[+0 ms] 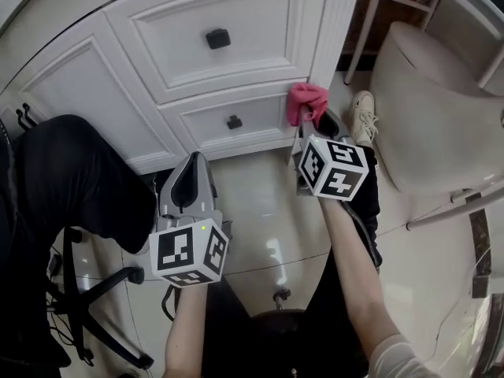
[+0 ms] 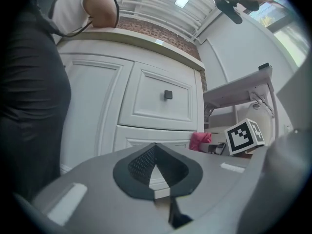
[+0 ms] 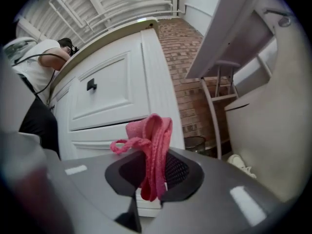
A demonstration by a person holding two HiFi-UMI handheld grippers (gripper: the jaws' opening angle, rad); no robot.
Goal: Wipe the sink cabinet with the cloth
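The pink cloth [image 1: 305, 101] is bunched up against the sink cabinet [image 1: 94, 93], at the right end of its lower drawer [image 1: 201, 126]. The right gripper [image 1: 311, 124] has its jaws clenched on the cloth. In the right gripper view the cloth [image 3: 148, 145] sticks up in folds from between the two dark jaws, and a thin loop of it hangs off to the left.

The left gripper [image 1: 191, 172] is low in front of the cabinet, near the bottom edge and left of the cloth. It is not touching the cabinet. Its jaws are closed together with nothing between them.

Each gripper has a cube with black and white square patterns. One cube [image 1: 335, 168] is on the right gripper and the other cube [image 1: 189, 252] is on the left gripper.

The cabinet is white. Above the lower drawer is the upper drawer [image 1: 236, 10]. Each drawer has a small black knob [image 1: 218, 38] in the middle.

At the cabinet's left side stands a person in black trousers [image 1: 71, 187], above a black chair base [image 1: 94, 290]. Past the cabinet's right side are a white shoe [image 1: 363, 116] and a brick wall [image 3: 187, 72]. The floor [image 1: 260, 211] in front of the cabinet is pale and shiny.
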